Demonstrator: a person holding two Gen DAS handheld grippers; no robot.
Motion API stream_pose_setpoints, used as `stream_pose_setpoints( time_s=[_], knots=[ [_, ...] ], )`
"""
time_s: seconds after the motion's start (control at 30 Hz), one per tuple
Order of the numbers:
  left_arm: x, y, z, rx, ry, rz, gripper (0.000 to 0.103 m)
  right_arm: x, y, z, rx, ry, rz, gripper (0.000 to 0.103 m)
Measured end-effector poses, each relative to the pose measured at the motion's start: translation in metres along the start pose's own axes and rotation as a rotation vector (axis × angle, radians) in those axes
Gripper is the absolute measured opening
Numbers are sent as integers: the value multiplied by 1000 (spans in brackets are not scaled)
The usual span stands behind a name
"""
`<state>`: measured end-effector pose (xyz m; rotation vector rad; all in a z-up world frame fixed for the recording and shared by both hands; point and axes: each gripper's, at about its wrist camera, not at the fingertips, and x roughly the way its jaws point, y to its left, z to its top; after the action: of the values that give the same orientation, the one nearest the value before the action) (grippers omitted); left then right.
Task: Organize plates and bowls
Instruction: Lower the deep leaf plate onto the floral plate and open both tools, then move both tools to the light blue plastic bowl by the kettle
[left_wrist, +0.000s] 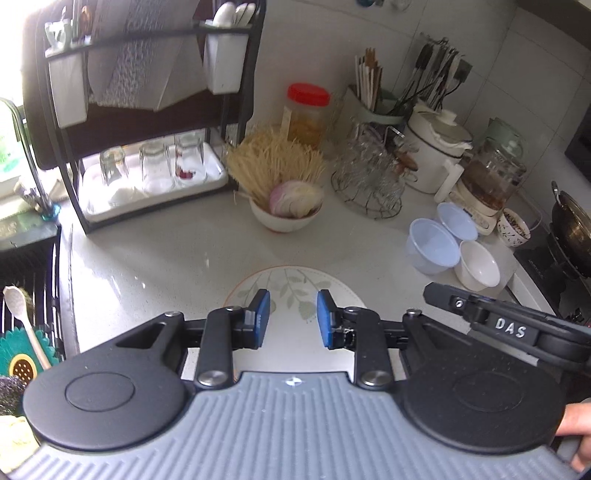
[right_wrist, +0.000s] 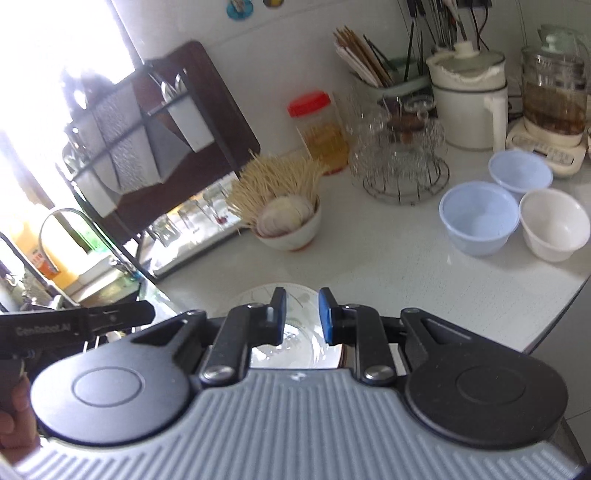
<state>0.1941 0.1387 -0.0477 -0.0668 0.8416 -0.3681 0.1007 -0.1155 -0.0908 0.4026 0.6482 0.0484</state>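
left gripper (left_wrist: 291, 317): jaws parted, nothing between the blue pads. right gripper (right_wrist: 302, 315): likewise parted and empty. directly beneath both lies a round white ceramic plate with green leaf print (left_wrist: 295, 291), flat on the pale speckled countertop (left_wrist: 166, 251). likely stiff, glazed, slippery, breakable; take it at the rim. both hands angle downward, side by side.

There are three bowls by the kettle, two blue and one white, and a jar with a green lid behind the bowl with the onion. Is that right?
Not quite: the jar's lid is red, not green, as the left wrist view shows. The rest holds: two blue bowls and one white bowl sit by the kettle, and the jar stands behind the onion bowl.
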Motion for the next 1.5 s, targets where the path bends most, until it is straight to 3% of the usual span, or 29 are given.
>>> stream_pose_setpoints(
  time_s=[0.43,0.57,1.13,1.5],
  knots=[
    [-71,-52,-21,67,-99,-33,31,-87,0,7,-44,-93,7,23],
    [-79,-62,-33,36,-131,-60,31,-105,0,3,-59,-102,-3,23],
    [-73,-98,-56,98,-106,-119,31,-132,-23,-15,-19,-131,-85,23],
    [-35,-117,-44,130,-59,-177,35,-125,-48,-23,51,-118,-137,23]
  ],
)
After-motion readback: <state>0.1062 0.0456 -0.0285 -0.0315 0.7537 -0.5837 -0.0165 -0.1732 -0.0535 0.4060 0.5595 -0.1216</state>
